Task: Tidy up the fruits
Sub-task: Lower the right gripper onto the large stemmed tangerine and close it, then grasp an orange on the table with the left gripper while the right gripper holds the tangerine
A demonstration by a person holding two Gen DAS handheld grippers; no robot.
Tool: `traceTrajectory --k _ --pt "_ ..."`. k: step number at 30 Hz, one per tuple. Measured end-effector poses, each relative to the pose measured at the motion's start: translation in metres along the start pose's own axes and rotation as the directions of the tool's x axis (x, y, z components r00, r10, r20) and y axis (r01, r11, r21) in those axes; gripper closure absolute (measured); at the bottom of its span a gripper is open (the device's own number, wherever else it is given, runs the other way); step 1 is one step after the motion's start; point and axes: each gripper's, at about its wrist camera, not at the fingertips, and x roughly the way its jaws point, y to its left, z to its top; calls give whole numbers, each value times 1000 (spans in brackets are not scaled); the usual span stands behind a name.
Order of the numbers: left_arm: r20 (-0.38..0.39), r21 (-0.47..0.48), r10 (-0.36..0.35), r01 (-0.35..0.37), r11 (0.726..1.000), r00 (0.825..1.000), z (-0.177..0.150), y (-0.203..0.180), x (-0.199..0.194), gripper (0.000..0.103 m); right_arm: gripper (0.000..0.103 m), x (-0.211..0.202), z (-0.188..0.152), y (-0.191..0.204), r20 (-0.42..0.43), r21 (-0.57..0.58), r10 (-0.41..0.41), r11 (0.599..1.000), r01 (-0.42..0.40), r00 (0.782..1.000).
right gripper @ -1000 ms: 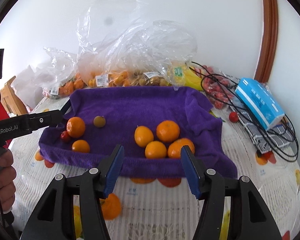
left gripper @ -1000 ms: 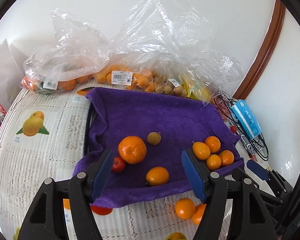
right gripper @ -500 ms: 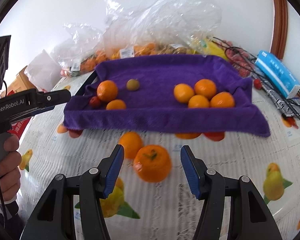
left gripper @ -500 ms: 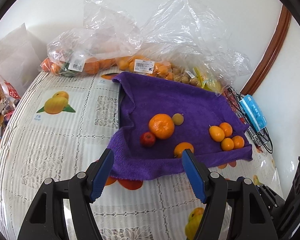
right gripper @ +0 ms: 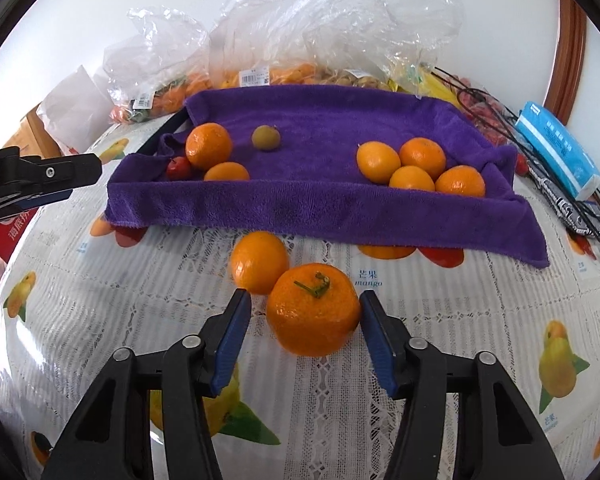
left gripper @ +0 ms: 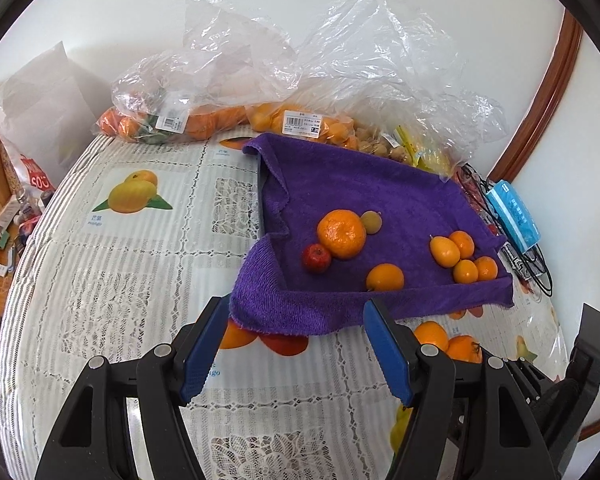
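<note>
A stemmed mandarin [right gripper: 313, 309] sits on the lace-patterned tablecloth [right gripper: 440, 320] in front of the purple towel [right gripper: 320, 200], and the right gripper [right gripper: 305, 334] has its blue pads on either side of it. The jaws have just been closing around the fruit; the right-hand pad looks to be at its skin, while a gap shows between the left-hand pad and the fruit, so it is bracketed rather than pinched. A smaller orange [right gripper: 260, 261] lies touching the mandarin on its far left side, just before the towel's hanging edge.

On the towel, a cluster of four small oranges [right gripper: 420, 168] sits to the right. To the left lie a large mandarin [right gripper: 209, 145], a small orange [right gripper: 226, 172], a little red fruit [right gripper: 179, 168] and, a bit apart, a round yellow-green fruit [right gripper: 266, 137].

The left gripper [left gripper: 296, 348] hangs over the near left corner of the towel [left gripper: 340, 208] with its fingers spread and nothing between them.

Behind the towel, clear plastic bags [left gripper: 260, 80] of oranges and other fruit lie against the wall. A blue packet [right gripper: 556, 152] and black cables [right gripper: 500, 120] lie to the right
</note>
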Motion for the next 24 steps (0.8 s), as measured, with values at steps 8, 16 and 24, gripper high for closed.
traceTrajectory --k 8,16,24 --pt "-22 -9 5 -5 1000 1000 -4 -3 7 35 59 7 1 -5 2 16 22 1000 -22 1000" --pt "-47 35 -32 33 999 998 -12 -28 17 35 59 -6 -2 -21 37 30 13 999 -14 999" --pt "-105 79 -103 111 991 989 -28 -74 40 35 59 -18 -11 -62 46 67 -52 997 49 998"
